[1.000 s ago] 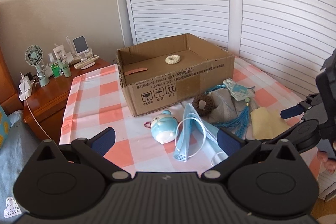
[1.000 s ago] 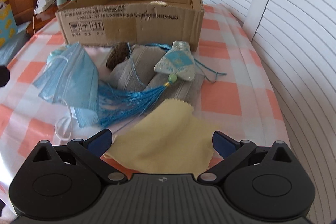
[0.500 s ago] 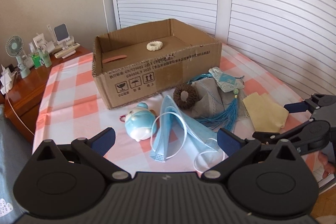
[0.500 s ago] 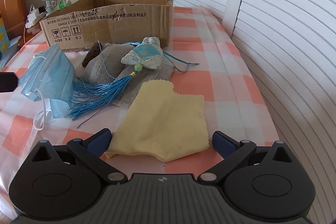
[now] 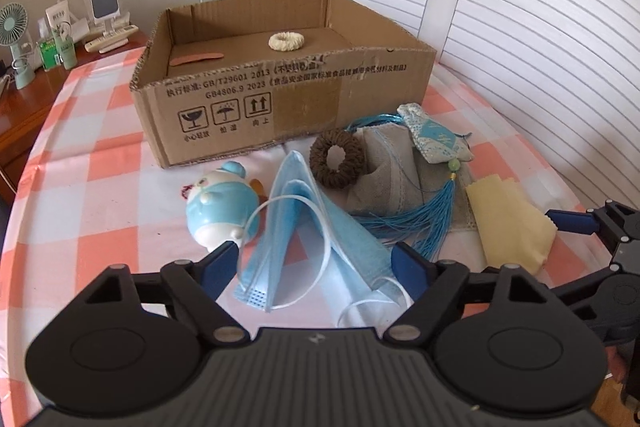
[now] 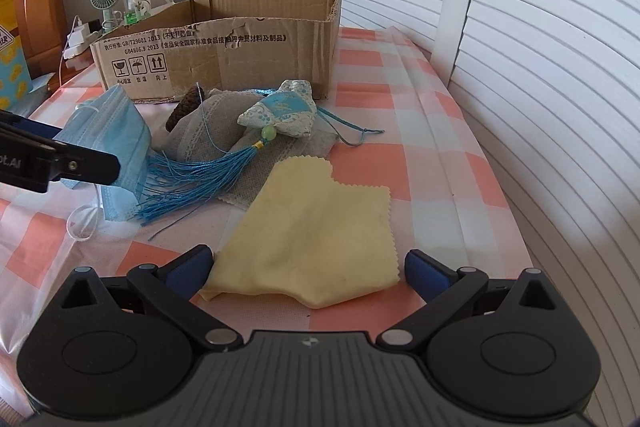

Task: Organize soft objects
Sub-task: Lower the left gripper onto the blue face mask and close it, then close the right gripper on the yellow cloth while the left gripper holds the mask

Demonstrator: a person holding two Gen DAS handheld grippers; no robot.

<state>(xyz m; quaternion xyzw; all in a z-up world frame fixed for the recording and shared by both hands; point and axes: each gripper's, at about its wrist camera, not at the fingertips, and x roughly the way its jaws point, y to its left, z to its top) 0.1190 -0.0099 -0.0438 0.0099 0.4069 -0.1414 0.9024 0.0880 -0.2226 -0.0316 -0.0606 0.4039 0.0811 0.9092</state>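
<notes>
My left gripper (image 5: 316, 265) is open, its fingers on either side of the blue face masks (image 5: 308, 227). My right gripper (image 6: 308, 269) is open over the near edge of the yellow cloth (image 6: 316, 227), which also shows in the left wrist view (image 5: 508, 215). A brown scrunchie (image 5: 338, 163), a grey pouch (image 5: 394, 171) and a blue sachet (image 5: 434, 139) with a tassel (image 5: 428, 219) lie before the cardboard box (image 5: 280, 107). The box holds a cream scrunchie (image 5: 286, 41) and a pink strip (image 5: 196, 58). A blue toy figure (image 5: 220, 207) lies left of the masks.
The checked tablecloth (image 5: 92, 163) covers the table. White louvred doors (image 5: 540, 27) run along the right and back. A wooden side table (image 5: 24, 99) at left holds a fan (image 5: 14, 27), bottles and a phone stand. The table edge lies close on the right (image 6: 516, 227).
My left gripper moved forward and down to the face masks, which now lie between its fingers. My right gripper moved closer to the yellow cloth. Both stay open.
</notes>
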